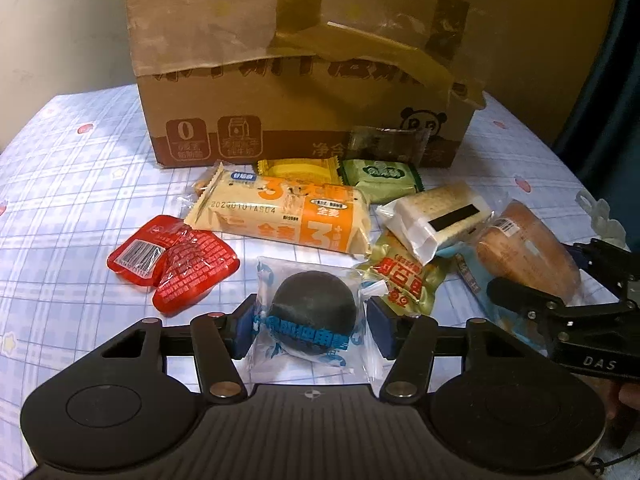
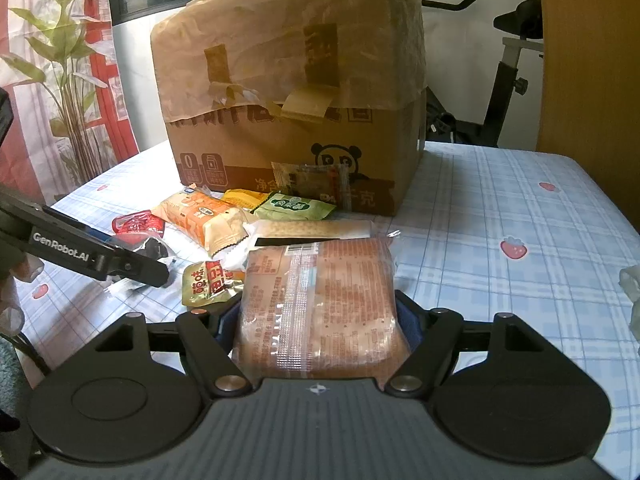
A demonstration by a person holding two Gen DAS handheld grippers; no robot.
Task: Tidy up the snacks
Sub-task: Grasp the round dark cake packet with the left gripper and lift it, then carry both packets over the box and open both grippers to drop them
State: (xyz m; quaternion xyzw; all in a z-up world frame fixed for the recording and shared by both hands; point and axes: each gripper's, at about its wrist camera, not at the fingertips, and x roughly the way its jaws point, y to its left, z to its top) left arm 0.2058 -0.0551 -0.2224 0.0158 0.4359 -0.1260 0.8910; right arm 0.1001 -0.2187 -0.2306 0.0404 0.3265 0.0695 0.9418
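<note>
In the left wrist view, a red sachet pair [image 1: 172, 265] is seen at the left of the desk [image 1: 72, 184], lying flat and apart from the rest. Right of it, low in the frame, the left gripper [image 1: 311, 328] is set astride a clear packet holding a dark round bun [image 1: 314, 306]; its jaws stand partly apart, the blue pads at or just against the loose wrapper edges, and a firm clamp cannot be confirmed. The packet rests on the desk, so a pick-up is judged to be only starting. Above it a long wholewheat bar [image 1: 280, 212] lies across the middle, with a yellow packet [image 1: 298, 170] and a green packet [image 1: 380, 180] behind, close against the cardboard box [image 1: 304, 80], which is judged to be the likely destination. A rice ball wrap [image 1: 436, 216] and a small yellow-green pouch [image 1: 404, 280] follow to the right.

In the right wrist view, the right gripper [image 2: 320, 332] is seen low in the frame with its jaws clamped on a wide bread packet [image 2: 320, 300], gripped by its sides, so it appears held slightly clear of the desk.

The box's top is cut off in the left view and covered by taped film, so its opening cannot be made out. The print on a dark sachet [image 1: 386, 146] leaning on the box is unreadable.
</note>
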